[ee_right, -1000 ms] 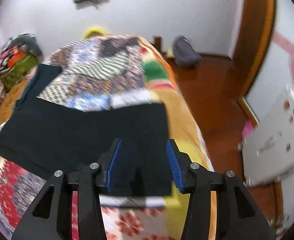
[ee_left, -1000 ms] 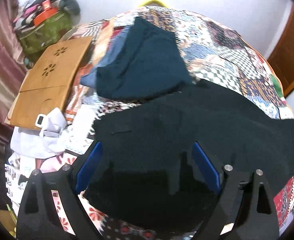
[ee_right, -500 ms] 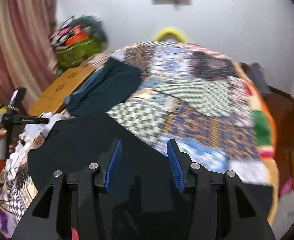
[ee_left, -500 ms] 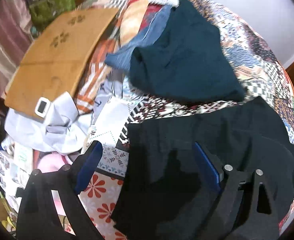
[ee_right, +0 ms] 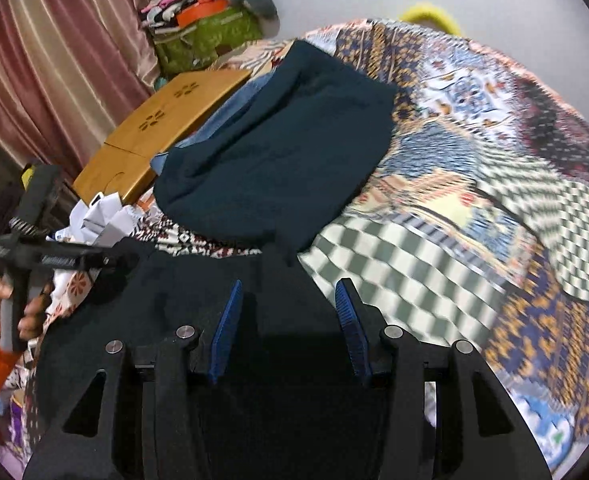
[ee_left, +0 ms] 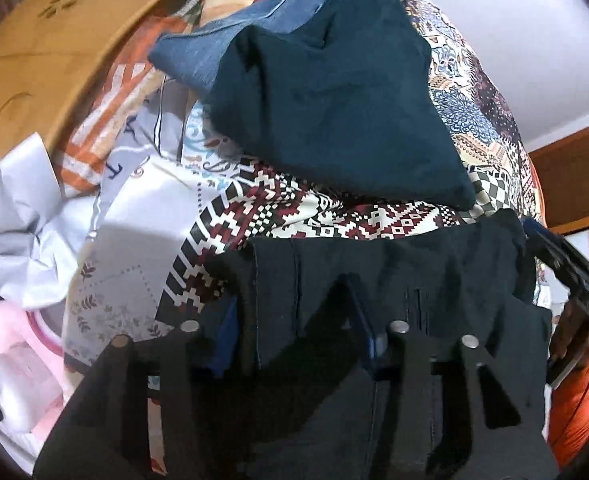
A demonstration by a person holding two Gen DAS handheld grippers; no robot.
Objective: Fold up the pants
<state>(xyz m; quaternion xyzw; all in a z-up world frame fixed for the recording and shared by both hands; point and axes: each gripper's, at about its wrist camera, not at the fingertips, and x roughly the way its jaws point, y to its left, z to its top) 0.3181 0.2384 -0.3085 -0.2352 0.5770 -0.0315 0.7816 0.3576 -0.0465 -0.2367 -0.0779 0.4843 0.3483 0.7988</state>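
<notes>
The black pants [ee_left: 434, 280] lie on the patchwork bedspread [ee_left: 314, 216], their waistband edge toward the far side. My left gripper [ee_left: 294, 336] is low over the waistband with the cloth between its blue pads [ee_left: 224, 340]; the jaws still stand apart. My right gripper [ee_right: 288, 324] is open above the black pants [ee_right: 174, 300], holding nothing. The left tool [ee_right: 34, 256] shows at the left of the right wrist view, and the right tool [ee_left: 566, 264] at the right edge of the left wrist view.
A folded dark teal garment [ee_right: 278, 160] lies on blue jeans [ee_left: 222, 40] just beyond the pants. A wooden lap table [ee_right: 162, 128], white crumpled cloth [ee_left: 18, 216], a pink item [ee_left: 10, 344] and a green bag [ee_right: 210, 36] sit at the left.
My left gripper dropped down onto the pants' waistband and narrowed its jaws. My right gripper swung left from the pants' leg end toward the waistband, staying open.
</notes>
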